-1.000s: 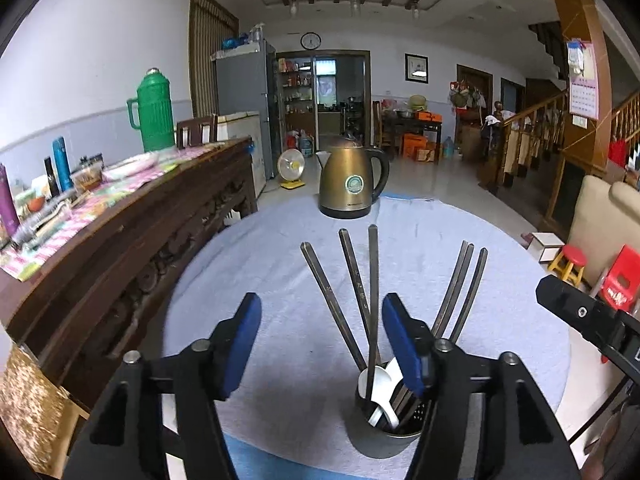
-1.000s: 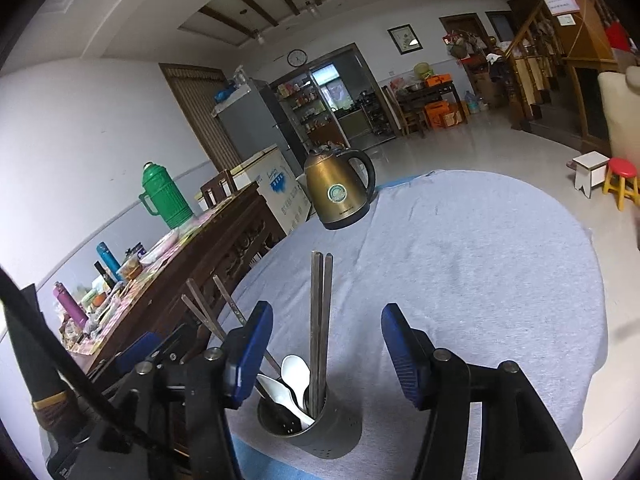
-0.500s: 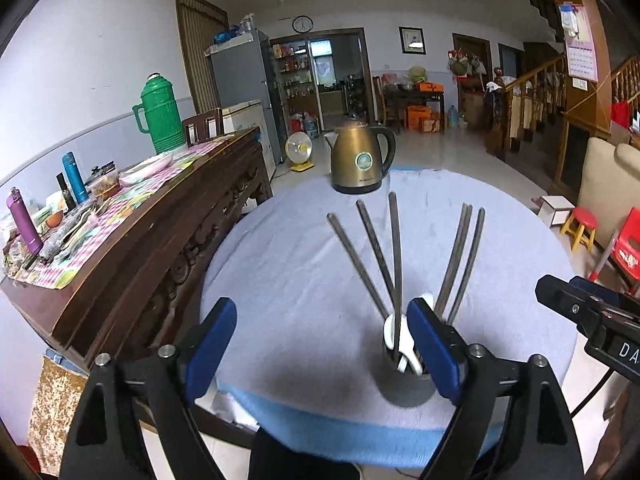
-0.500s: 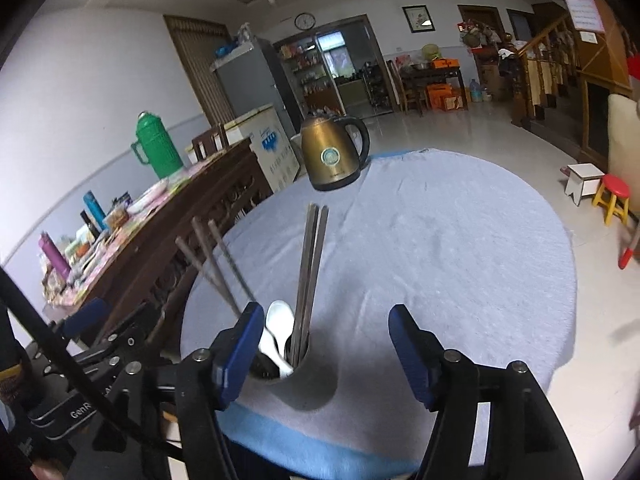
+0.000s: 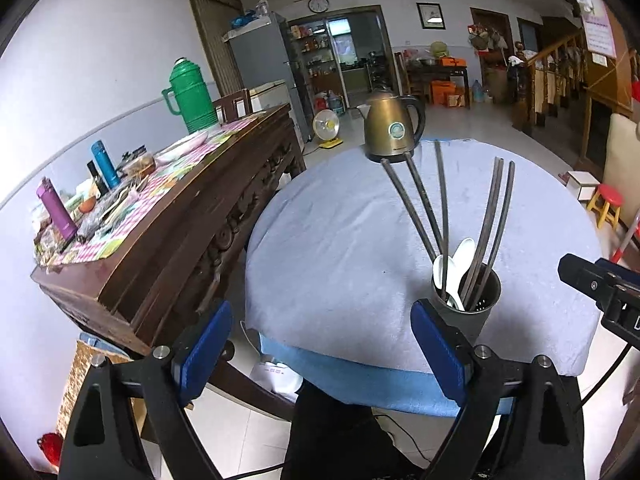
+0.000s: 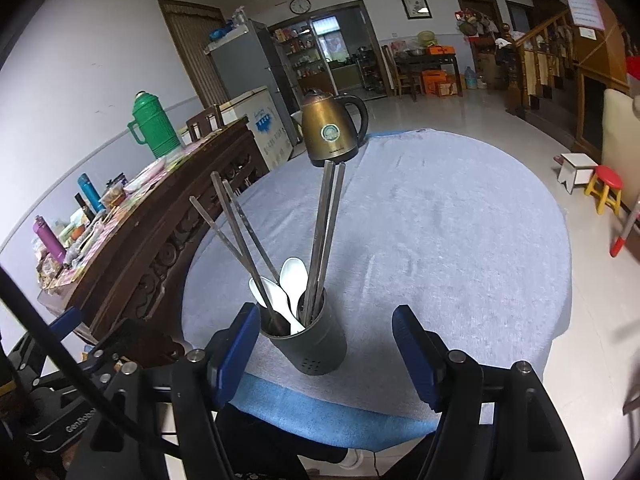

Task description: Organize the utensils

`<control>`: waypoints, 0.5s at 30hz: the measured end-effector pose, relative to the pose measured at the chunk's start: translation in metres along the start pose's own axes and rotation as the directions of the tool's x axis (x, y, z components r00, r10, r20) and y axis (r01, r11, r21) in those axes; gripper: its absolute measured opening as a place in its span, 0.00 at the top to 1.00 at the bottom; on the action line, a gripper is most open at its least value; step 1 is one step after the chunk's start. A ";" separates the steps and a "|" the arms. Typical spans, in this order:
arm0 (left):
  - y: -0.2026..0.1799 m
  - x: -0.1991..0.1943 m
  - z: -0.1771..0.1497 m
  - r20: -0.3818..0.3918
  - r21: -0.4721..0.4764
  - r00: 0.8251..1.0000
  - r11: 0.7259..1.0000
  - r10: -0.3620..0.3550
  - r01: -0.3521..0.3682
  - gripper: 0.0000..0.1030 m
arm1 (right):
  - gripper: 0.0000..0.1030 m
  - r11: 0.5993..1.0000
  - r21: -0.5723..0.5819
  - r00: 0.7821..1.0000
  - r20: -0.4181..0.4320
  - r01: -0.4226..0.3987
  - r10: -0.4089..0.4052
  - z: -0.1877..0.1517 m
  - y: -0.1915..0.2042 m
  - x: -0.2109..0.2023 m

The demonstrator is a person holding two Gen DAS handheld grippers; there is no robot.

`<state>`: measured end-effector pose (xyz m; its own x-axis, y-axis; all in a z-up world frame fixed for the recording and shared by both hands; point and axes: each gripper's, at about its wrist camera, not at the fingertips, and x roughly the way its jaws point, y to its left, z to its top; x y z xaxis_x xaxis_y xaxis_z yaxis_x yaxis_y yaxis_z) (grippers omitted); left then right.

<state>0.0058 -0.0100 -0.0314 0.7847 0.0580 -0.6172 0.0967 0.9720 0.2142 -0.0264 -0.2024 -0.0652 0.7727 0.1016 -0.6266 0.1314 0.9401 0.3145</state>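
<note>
We hold both tools tilted downward near the worktop's (image 5: 340,240) front edge. The left tool (image 5: 320,344) gapes wide and empty. The right tool (image 6: 326,350), jaws just widening, brackets without touching the dark cylindrical holder (image 6: 308,340) of slim metal chopsticks (image 6: 326,232) and glossy white spoons (image 6: 294,280) on soft grey cloth.

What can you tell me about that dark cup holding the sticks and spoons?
The cup is a dark grey cylinder, matte, perhaps plastic or metal, with small holes low in its wall. It stands upright on the grey cloth near the table's front edge, open at the top. Inside, five long dark chopsticks lean out in a fan, three one way, two the other, beside two white spoons. Nothing grips it: it shows between the right tool's open pads, which do not press on it.
</note>
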 end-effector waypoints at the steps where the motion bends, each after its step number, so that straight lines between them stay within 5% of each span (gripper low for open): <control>1: 0.002 0.000 0.000 -0.002 -0.009 1.000 1.000 -0.005 0.005 0.12 | 0.30 1.000 0.007 1.000 0.001 0.002 -0.002 -0.001 0.000 0.000; 15: 0.009 -0.003 0.000 0.014 -0.023 1.000 1.000 -0.001 0.001 0.12 | 0.30 1.000 -0.024 1.000 -0.015 0.017 -0.017 -0.006 0.014 0.006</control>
<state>0.0040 -0.0012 -0.0279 0.7932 0.0540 -0.6066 0.0835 0.9770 0.1961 -0.0237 -0.1862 -0.0687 0.7612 0.0904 -0.6422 0.1293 0.9492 0.2869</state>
